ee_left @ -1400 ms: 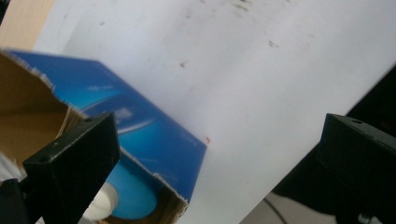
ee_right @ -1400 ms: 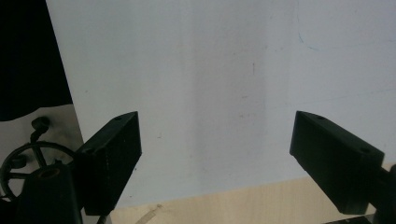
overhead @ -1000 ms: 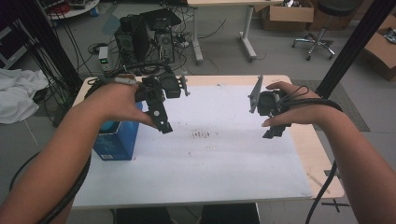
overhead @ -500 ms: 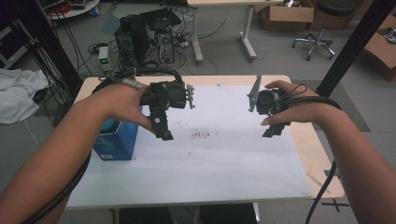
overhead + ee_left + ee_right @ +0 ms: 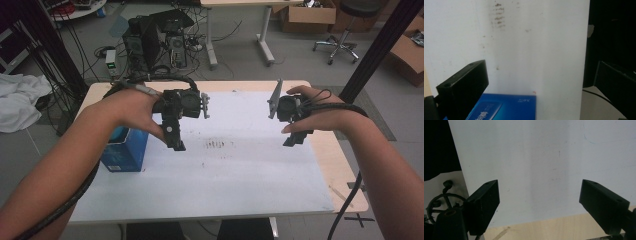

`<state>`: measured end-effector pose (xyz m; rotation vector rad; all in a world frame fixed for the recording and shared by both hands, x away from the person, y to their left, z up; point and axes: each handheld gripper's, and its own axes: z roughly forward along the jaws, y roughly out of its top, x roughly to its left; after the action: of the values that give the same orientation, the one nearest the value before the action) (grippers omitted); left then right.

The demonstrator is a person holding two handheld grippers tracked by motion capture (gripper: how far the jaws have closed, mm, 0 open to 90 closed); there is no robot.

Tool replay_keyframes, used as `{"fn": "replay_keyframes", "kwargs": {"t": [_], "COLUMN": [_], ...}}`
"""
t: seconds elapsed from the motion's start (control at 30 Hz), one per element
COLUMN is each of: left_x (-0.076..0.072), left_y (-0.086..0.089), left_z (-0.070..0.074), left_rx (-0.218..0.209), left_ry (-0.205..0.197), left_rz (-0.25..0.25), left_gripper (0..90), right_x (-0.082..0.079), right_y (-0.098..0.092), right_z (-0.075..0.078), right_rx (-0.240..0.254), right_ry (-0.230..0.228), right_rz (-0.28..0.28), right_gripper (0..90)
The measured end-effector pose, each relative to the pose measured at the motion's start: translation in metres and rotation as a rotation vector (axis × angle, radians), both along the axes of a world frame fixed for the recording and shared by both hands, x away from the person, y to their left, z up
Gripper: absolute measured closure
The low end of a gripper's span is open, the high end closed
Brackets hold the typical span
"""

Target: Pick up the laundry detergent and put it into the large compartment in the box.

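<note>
At the far left of the counter [image 5: 250, 185] sits the blue box [image 5: 125, 150], upright near the left edge, partly hidden behind the person's left forearm. It shows again at the bottom of the left gripper view, just below and in front of that gripper's jaws, nothing touching it.

The left gripper [image 5: 176, 142] hangs over the white sheet [image 5: 240, 165] just to the right of the box. Over the last second it has swung round: its body was tilted down toward the box, and now it lies more level with one black arm pointing down at the sheet. Its jaws stand spread wide, one at each side of its own view, with only bare sheet and a corner of the box between them. I'd judge that turn lines it up toward the box, the thing nearest it, though no grasp has begun.

In the middle of the sheet there is a patch of small dark smudges [image 5: 216, 145].

Further right, the right gripper [image 5: 295, 139] hovers above the sheet's right part, close to where it was a second ago. Its jaws are spread too, holding nothing, over white sheet and a strip of wood
</note>
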<state>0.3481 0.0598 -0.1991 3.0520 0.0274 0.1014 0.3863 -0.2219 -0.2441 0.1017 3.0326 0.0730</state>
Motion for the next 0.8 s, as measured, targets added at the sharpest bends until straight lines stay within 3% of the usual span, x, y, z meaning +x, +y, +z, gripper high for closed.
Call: {"fn": "replay_keyframes", "kwargs": {"t": [0.13,0.8], "left_x": [-0.001,-0.001], "left_y": [0.004,0.011], "left_z": [-0.002,-0.001], "left_rx": [0.022,-0.003], "left_ry": [-0.012,-0.005], "left_rz": [0.018,0.021], "left_gripper": [0.1,0.1], "right_x": [0.0,0.0], "right_y": [0.003,0.013], "right_z": [0.0,0.0], "right_rx": [0.002,-0.002], "right_ry": [-0.001,-0.004], "right_rz": [0.001,0.016], "right_gripper": [16.6,16.6]}}
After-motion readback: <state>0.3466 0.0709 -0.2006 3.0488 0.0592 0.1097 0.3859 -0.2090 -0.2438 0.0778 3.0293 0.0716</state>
